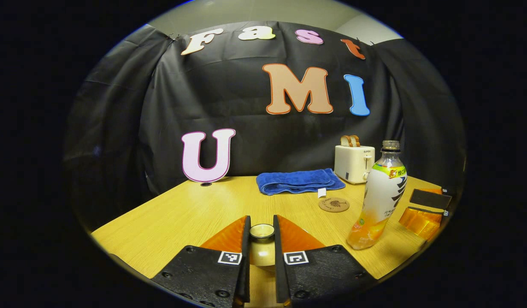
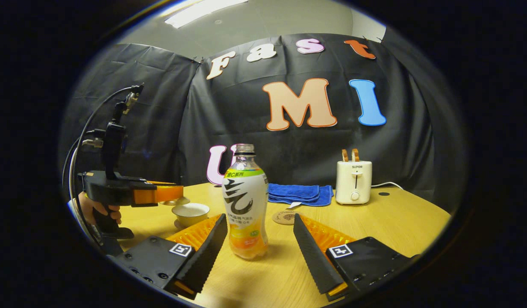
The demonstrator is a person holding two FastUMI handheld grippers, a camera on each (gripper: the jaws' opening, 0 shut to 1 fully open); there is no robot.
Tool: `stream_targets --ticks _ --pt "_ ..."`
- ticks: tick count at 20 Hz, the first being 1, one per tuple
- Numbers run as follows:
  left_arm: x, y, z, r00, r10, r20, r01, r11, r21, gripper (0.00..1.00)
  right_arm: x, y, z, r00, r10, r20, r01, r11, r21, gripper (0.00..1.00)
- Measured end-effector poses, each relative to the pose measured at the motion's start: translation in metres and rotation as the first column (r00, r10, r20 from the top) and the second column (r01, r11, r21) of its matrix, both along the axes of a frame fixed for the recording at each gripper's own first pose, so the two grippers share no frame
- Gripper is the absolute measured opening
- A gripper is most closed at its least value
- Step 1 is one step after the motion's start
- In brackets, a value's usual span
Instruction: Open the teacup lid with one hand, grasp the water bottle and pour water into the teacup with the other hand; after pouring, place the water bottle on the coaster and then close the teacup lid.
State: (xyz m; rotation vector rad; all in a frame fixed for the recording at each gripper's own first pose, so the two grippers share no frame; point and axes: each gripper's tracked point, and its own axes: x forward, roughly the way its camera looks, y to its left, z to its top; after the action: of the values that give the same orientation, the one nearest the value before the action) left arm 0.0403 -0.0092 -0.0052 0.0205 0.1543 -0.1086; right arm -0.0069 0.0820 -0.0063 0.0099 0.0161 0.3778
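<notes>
With left gripper [image 1: 261,239] clamping lid [image 1: 262,231], right gripper [image 2: 260,239], open astride uncapped bottle [image 2: 245,201], could topple it closing off-centre.

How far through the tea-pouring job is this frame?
Done: the lid is off, held by the left gripper above the open teacup. In hand: the open right gripper flanks the uncapped water bottle, not gripping. Left: pouring, setting the bottle on the coaster, closing the lid.

bottle [image 2: 245,205] on table [image 2: 400,222] right of teacup [image 2: 190,213] | coaster [image 2: 284,217] behind bottle | towel [image 2: 298,193] behind coaster, toaster [image 2: 353,182] at its right
</notes>
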Motion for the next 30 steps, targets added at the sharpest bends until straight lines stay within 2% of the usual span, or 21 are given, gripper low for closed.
stream_targets --ticks 11,14,15,16,18,21,24,30 --pt "-0.018 0.021 -0.002 0.999 0.040 -0.003 -0.040 0.999 -0.037 0.21 0.021 0.029 -0.006 0.999 0.027 -0.032 -0.027 1.000 -0.008 1.00" --pt "-0.020 0.023 -0.001 0.999 0.039 -0.002 -0.039 0.998 -0.046 0.21 0.029 0.032 -0.008 0.999 0.015 -0.044 -0.015 1.000 -0.013 0.99" --pt "-0.021 0.024 -0.002 0.999 0.041 0.000 -0.041 0.998 -0.049 0.21 0.033 0.033 -0.009 0.999 0.010 -0.049 -0.010 1.000 -0.015 0.95" --pt "-0.022 0.024 -0.001 0.999 0.041 0.002 -0.041 0.998 -0.053 0.21 0.035 0.034 -0.011 0.998 0.005 -0.057 -0.006 1.000 -0.018 0.99" --pt "-0.023 0.025 -0.002 0.999 0.042 0.004 -0.041 0.997 -0.058 0.21 0.040 0.036 -0.015 0.997 -0.008 -0.073 0.006 1.000 -0.025 0.95" --pt "-0.025 0.028 -0.003 0.999 0.045 0.002 -0.045 0.997 -0.066 0.21 0.045 0.035 -0.015 0.996 -0.027 -0.083 0.025 0.999 -0.033 0.79" --pt "-0.028 0.032 -0.004 0.999 0.048 0.002 -0.048 0.996 -0.075 0.21 0.045 0.035 -0.017 0.995 -0.035 -0.091 0.031 0.999 -0.043 0.72" --pt "-0.034 0.042 0.001 0.998 0.060 0.011 -0.059 0.995 -0.081 0.21 0.046 0.041 -0.016 0.997 -0.027 -0.075 0.019 0.994 -0.109 0.66"
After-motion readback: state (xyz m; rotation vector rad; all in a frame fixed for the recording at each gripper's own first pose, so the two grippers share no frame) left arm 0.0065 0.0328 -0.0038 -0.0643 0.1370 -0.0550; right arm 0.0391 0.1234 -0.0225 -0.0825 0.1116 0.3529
